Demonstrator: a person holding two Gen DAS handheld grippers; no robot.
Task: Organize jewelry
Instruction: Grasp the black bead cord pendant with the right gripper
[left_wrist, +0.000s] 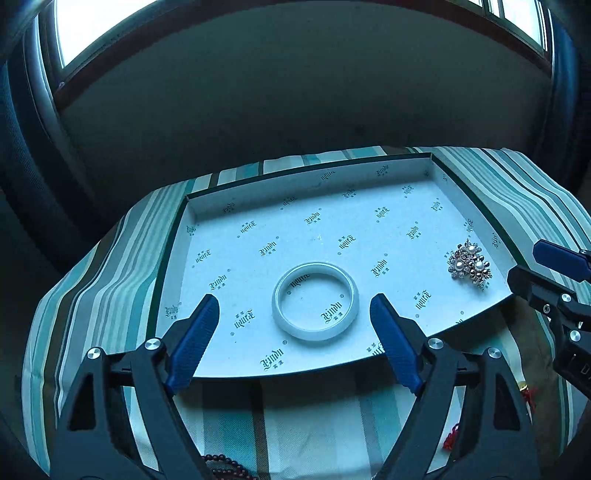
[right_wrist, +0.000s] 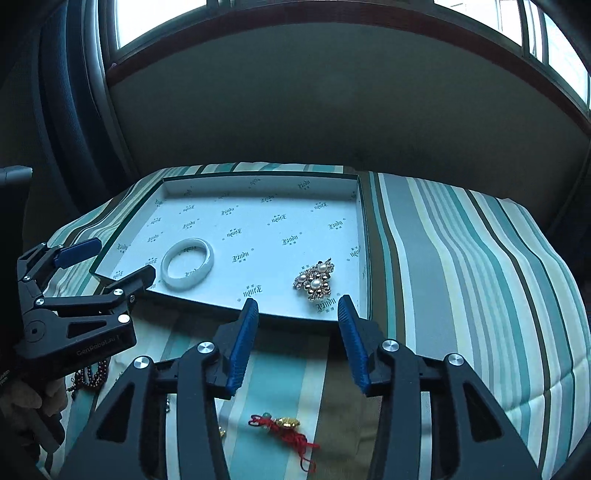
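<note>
- Jewelry so far: white bangle (left_wrist: 315, 301) and pearl brooch (right_wrist: 317, 280) both lie flat in the printed tray (left_wrist: 207, 206), bangle near the front edge, brooch towards the tray's right side, well apart from each other.
- Tray sits on the striped cloth (right_wrist: 461, 258); still loose on the cloth in front of it: red-cord charm (right_wrist: 286, 428) and dark bead strand (right_wrist: 92, 373).
- Left gripper (left_wrist: 293, 310): jaws wide apart, nothing between the pads, hovering just short of the bangle, not touching it.
- Right gripper (right_wrist: 297, 308): jaws partly apart, empty, over the tray's front edge just short of the brooch.
- Step, as I read it: both pieces look dropped off, I'm btwn picks w/ two items to go.
- Next move, my call: swing right gripper back and down to the red-cord charm, which lies almost under it; cord is limp, so pinch the gold bead, not the tassel.
- Left can take the bead strand; it'll dangle, so lift high enough to clear the tray wall.
</note>
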